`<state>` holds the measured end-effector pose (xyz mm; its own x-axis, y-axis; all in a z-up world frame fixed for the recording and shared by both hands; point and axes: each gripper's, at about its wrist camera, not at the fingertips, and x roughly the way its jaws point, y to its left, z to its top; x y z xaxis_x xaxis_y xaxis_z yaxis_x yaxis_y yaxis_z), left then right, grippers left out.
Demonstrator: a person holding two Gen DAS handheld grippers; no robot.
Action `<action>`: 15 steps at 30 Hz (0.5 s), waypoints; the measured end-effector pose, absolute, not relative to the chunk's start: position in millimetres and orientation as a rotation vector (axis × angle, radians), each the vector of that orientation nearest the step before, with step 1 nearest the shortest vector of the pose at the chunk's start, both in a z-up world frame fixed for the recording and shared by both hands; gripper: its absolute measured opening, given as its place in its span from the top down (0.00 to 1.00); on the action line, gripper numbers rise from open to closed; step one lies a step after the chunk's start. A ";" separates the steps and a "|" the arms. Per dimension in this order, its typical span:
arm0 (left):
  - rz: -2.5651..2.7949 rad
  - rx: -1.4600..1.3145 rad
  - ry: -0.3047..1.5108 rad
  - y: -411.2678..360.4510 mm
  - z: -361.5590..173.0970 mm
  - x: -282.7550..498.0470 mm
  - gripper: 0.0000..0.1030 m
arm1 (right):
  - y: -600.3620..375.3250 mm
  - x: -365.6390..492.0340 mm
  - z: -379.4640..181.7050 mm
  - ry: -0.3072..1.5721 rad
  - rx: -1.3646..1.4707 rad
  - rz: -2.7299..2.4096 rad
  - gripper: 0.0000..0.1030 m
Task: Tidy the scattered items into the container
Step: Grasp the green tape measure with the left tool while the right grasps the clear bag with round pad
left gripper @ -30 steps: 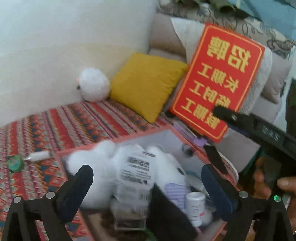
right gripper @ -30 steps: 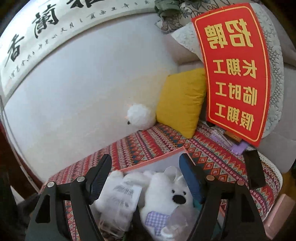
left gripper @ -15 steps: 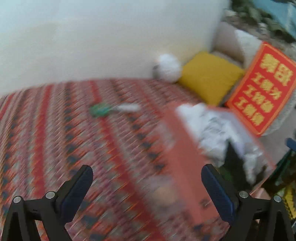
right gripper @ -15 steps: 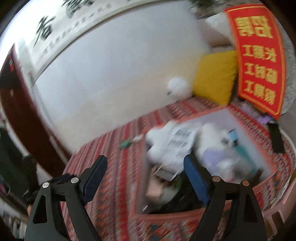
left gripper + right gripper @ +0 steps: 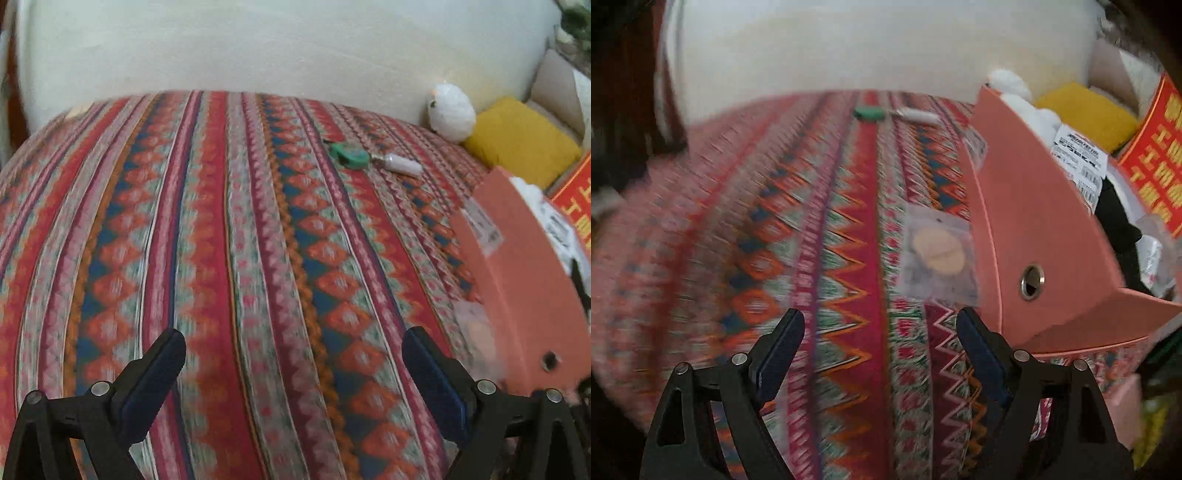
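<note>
**Both jaws wide over the cloth**

Now my left gripper [image 5: 293, 363] hangs over the striped cloth [image 5: 221, 240], jaws wide and holding nothing. My right gripper [image 5: 881, 345] is the same, jaws spread, with a clear packet [image 5: 938, 254] just ahead of its tips, lying beside the pink box [image 5: 1034, 229]. The box is full: a white plush [image 5: 1034, 114] and a labelled bag [image 5: 1078, 158] show above its rim. Farther off a green tool [image 5: 349, 154] and a white tube [image 5: 400, 164] lie end to end on the cloth, near a white ball [image 5: 452, 112] and yellow cushion [image 5: 521, 142].
</note>
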<state>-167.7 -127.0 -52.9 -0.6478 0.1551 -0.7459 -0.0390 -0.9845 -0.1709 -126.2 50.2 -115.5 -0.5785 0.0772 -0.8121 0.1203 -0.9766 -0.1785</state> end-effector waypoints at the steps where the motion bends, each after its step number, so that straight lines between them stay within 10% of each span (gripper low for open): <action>1: 2.746 -1.243 -0.132 -121.4 -54.6 -182.6 0.05 | 48.7 -132.7 -123.9 0.378 1.456 -2.763 0.17; 15: 2.498 -1.264 0.424 -24.0 -137.8 -424.4 0.05 | 41.5 -230.4 -145.6 0.756 1.417 -2.899 0.16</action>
